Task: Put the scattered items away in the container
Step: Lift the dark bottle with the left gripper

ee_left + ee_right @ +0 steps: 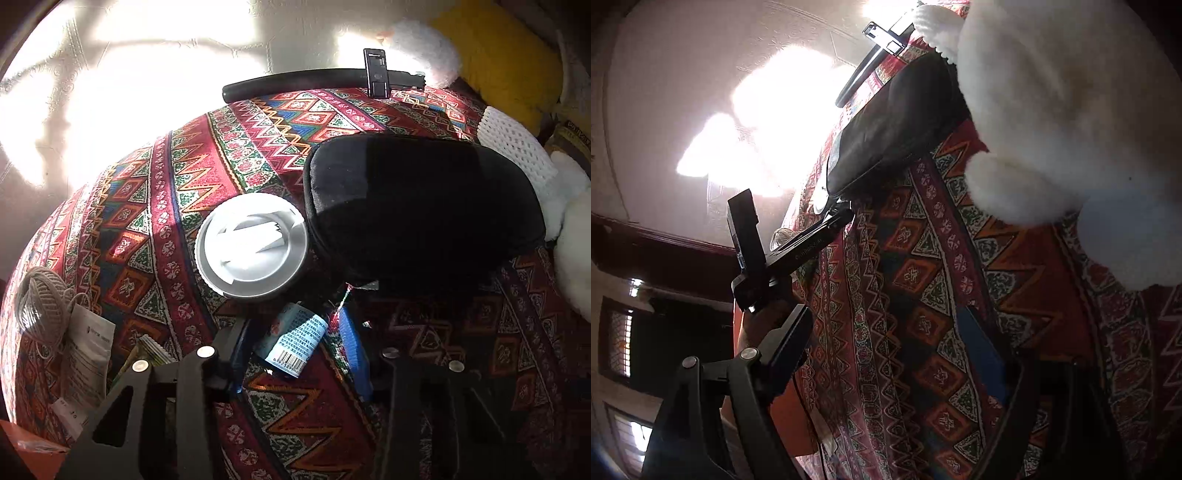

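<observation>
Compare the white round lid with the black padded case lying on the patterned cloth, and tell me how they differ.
The white round lid is bright and lit by sun; the black padded case is dark and mostly in shadow. The lid is round, flat and looks rigid, with folded white paper on it; the case is an oblong, domed, fabric-covered shape. The lid is clearly the smaller of the two. Both rest side by side on the patterned cloth, edges about touching.

Your left wrist view looks steeply down, close above the red zigzag-patterned woven cloth (229,177). Your right wrist view sits low, rolled sideways, skimming the same cloth. Shared by both: the black padded zip case (424,206) (897,122) and black rod (295,83) (864,70).
</observation>
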Tool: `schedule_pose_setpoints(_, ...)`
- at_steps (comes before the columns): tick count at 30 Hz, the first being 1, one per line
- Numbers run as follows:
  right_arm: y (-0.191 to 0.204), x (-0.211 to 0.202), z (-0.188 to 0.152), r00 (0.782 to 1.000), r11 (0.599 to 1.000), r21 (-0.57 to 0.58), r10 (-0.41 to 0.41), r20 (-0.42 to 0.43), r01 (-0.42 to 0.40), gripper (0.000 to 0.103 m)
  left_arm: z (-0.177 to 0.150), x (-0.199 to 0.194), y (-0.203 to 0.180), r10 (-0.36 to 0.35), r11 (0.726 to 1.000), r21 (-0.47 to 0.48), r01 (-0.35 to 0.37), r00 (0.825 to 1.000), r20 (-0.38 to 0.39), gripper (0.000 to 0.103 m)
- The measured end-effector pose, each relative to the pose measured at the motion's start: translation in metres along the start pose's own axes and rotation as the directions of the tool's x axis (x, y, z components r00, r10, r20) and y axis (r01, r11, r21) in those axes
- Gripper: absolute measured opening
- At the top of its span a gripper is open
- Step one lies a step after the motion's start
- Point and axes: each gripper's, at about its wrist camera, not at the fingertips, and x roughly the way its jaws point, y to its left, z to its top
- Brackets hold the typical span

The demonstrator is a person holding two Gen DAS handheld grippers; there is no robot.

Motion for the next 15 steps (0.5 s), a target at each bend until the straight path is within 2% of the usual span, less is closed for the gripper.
schedule_pose_setpoints(2,-0.002,0.001,-0.002,1.0,1.0,0.018,0.01,-0.006,-0.01,0.083,-0.006,-0.008,-0.01,0.013,1.0,0.009,-0.013,1.0,-0.018,0.022)
schedule_pose_setpoints(6,0.007,-0.008,-0.009,1.0,1.0,-0.017,0.018,0.006,-0.017,0.083,-0.042,-0.044,-0.034,-0.054,0.998,-0.01,0.054,0.998,-0.038,0.022)
schedule_pose_setpoints(9,0.012,-0.012,-0.015,0.999,0.999,-0.036,0.036,0.011,-0.035,0.083,-0.091,-0.092,-0.041,-0.126,0.985,-0.121,0.124,0.992,-0.01,0.022)
schedule_pose_setpoints(12,0.015,-0.011,-0.023,0.999,0.998,-0.047,0.043,0.006,-0.043,0.083,-0.143,-0.15,-0.026,-0.187,0.937,-0.289,0.198,0.98,0.062,0.022)
schedule_pose_setpoints(15,0.022,-0.006,-0.034,1.0,0.996,-0.09,0.021,-0.004,-0.021,0.083,-0.183,-0.213,0.009,-0.216,0.863,-0.415,0.289,0.953,0.213,0.022)
